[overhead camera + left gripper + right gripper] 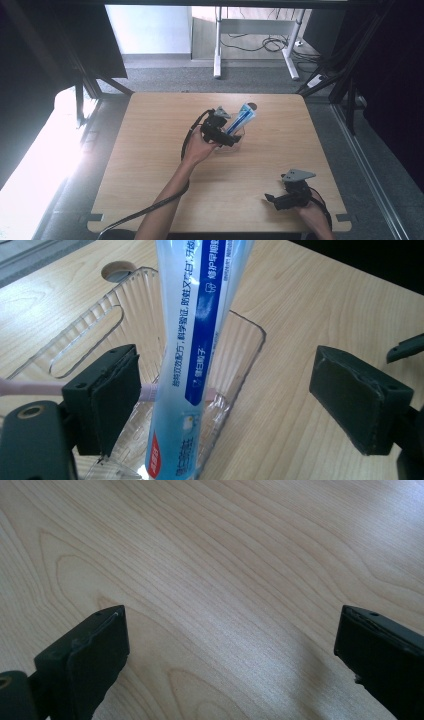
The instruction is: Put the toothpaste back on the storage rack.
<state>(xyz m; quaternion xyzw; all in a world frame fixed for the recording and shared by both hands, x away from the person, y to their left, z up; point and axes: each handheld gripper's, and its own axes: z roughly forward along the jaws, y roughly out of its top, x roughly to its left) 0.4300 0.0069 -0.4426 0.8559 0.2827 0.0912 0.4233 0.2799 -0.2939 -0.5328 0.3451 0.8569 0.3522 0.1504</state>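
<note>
One wooden table (pixel 165 190), two handheld grippers — left gripper (pixel 226 134) and right gripper (pixel 274 199), one clear ribbed plastic container (pixel 95 325), one blue-and-white toothpaste tube (pixel 195 340) standing in it, one pale pink stick-like item (pixel 25 387) — unidentifiable.

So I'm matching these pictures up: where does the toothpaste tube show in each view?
High view: the toothpaste tube stands tilted in the clear cup, just above centre, beside the left gripper.
Left gripper view: the tube runs top to bottom between the open jaws, left of centre.
Right gripper view: not in it.
Shared landmark: the wooden table.
</note>
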